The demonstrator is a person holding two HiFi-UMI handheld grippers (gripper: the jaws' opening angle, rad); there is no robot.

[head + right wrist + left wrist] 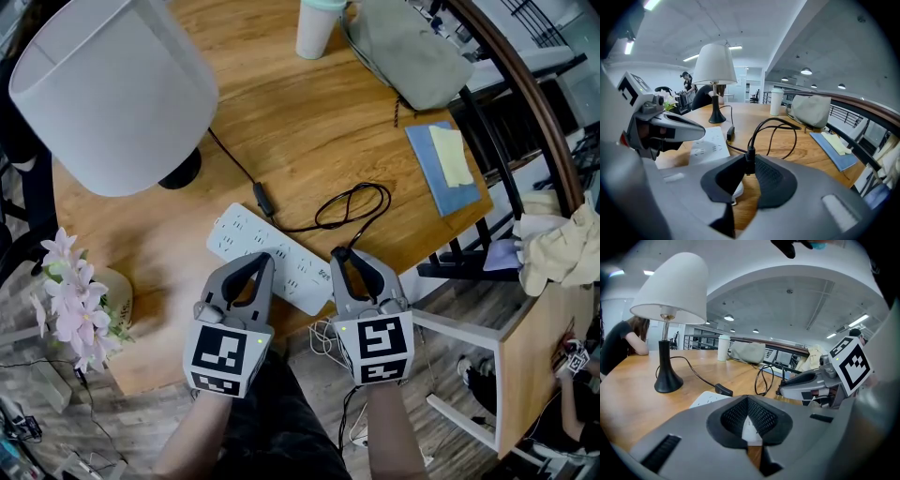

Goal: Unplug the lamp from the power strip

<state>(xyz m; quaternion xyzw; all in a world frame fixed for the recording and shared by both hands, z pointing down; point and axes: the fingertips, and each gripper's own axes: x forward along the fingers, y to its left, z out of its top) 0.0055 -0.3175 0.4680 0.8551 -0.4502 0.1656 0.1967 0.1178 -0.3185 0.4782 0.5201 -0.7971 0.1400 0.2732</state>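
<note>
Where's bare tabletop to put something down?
On the round wooden table: bare wood between the black lamp base, white cup and blue pad; a smaller gap between the looped black cord and that pad. Crowded: near edge, around the white power strip.

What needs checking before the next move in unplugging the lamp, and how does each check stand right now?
1. Right gripper closed on the plug: ok, the black plug sits between its fingertips.
2. Plug clear of the power strip: cannot tell, the gripper covers that end of the strip.
3. Left gripper steadying the strip: cannot tell, its jaws are together over the strip but contact does not show.
4. Cord slack: ok, it lies in a loose loop on the table.
5. Lamp upright and apart from both grippers: ok.
</note>
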